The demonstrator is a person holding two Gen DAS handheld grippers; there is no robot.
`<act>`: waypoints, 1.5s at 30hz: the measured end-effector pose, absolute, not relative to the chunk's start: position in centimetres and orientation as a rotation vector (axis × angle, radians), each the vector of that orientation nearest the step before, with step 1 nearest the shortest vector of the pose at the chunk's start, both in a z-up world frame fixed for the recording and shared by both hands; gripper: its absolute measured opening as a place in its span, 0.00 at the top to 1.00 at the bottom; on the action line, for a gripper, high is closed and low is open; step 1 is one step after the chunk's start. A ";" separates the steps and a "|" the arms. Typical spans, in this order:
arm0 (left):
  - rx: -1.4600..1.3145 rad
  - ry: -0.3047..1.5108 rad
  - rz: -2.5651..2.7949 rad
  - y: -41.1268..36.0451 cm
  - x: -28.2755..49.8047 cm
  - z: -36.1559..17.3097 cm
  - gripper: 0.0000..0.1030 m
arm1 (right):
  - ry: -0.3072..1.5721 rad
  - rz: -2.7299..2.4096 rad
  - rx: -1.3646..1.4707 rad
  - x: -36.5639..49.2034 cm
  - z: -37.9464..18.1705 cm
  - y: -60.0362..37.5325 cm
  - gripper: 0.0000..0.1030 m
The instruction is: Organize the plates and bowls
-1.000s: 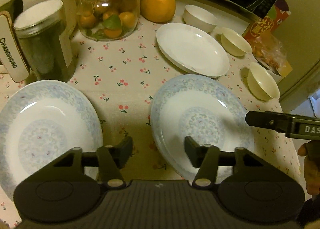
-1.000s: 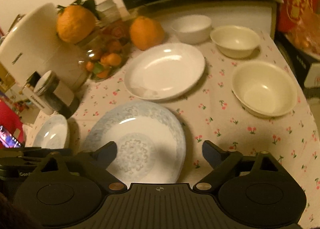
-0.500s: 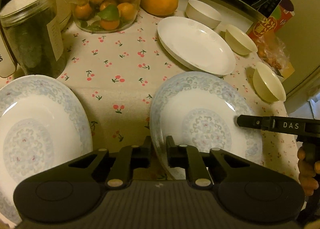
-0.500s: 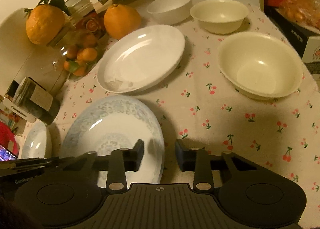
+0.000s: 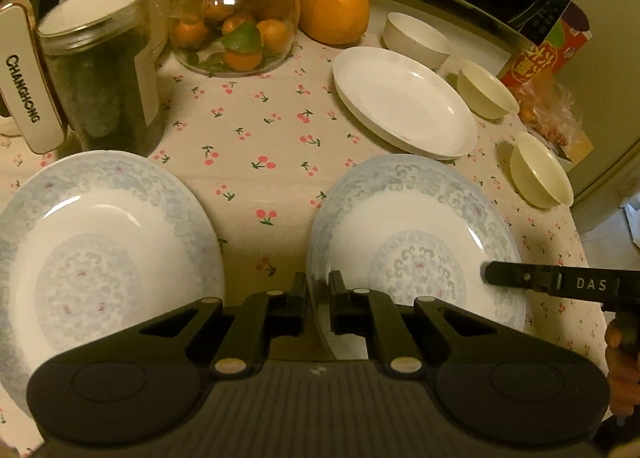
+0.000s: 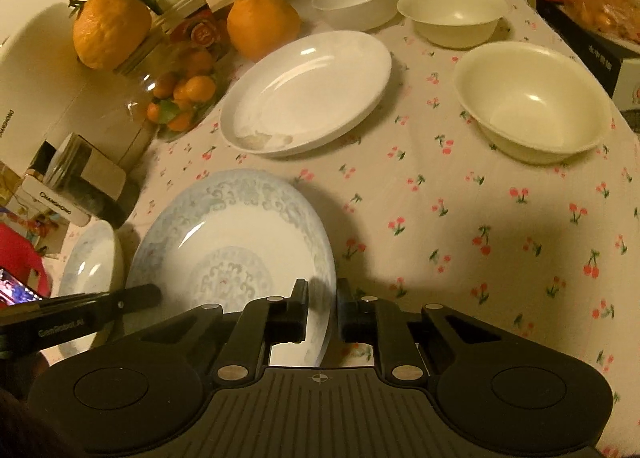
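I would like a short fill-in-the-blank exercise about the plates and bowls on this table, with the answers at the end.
1. Both grippers are shut on the rim of the same ____-patterned plate.
2. The left gripper clamps that plate's left rim; the right gripper clamps its ____ rim.
3. The plain white plate holds ____ food.
4. The number of bowls on the tablecloth is ____.

Answers: blue; right; no; three

Bare tablecloth (image 5: 256, 146) is lying open between the patterned plates. A dark jar (image 5: 100, 74) and fruit jar (image 5: 236, 18) are crowding the far left, while cream bowls (image 6: 532, 102) are lining the right
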State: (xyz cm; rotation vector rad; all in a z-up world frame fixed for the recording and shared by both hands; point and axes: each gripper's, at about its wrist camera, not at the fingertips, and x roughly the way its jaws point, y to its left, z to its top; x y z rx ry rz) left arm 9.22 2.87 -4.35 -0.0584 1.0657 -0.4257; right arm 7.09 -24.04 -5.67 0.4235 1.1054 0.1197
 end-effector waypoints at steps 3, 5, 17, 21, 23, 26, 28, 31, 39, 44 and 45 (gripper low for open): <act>-0.054 1.082 -0.413 3.0 9.2 -4.3 0.91 | 1.130 0.116 0.438 6.7 -5.6 -23.7 0.86; -0.055 1.092 -0.406 3.2 9.2 -4.3 0.91 | 1.146 0.117 0.444 6.5 -5.7 -23.5 0.86; -0.035 1.109 -0.392 3.3 9.3 -4.6 0.91 | 1.168 0.122 0.419 6.4 -5.9 -22.8 0.86; -0.030 1.114 -0.396 3.3 9.3 -4.6 0.90 | 1.172 0.130 0.414 6.5 -5.8 -22.8 0.84; -0.017 1.113 -0.397 3.1 9.3 -4.6 0.90 | 1.174 0.132 0.407 6.5 -5.8 -22.7 0.83; 0.009 1.105 -0.402 2.8 9.1 -4.4 0.85 | 1.169 0.127 0.401 6.6 -5.7 -22.6 0.83; 0.024 1.096 -0.403 2.6 9.0 -4.2 0.78 | 1.157 0.115 0.367 6.7 -5.4 -22.4 0.79; 0.029 1.092 -0.405 2.6 8.8 -3.9 0.67 | 1.139 0.098 0.330 6.7 -5.0 -22.4 0.60; -0.047 1.042 -0.427 3.7 8.0 -2.1 0.25 | 1.047 0.156 0.291 6.9 -2.6 -21.4 0.22; -0.002 0.969 -0.404 4.3 7.4 -1.2 0.10 | 1.014 0.169 0.280 7.4 -1.8 -19.9 0.18; 0.014 0.956 -0.397 4.6 7.4 -1.0 0.08 | 1.008 0.176 0.284 7.6 -1.6 -19.5 0.17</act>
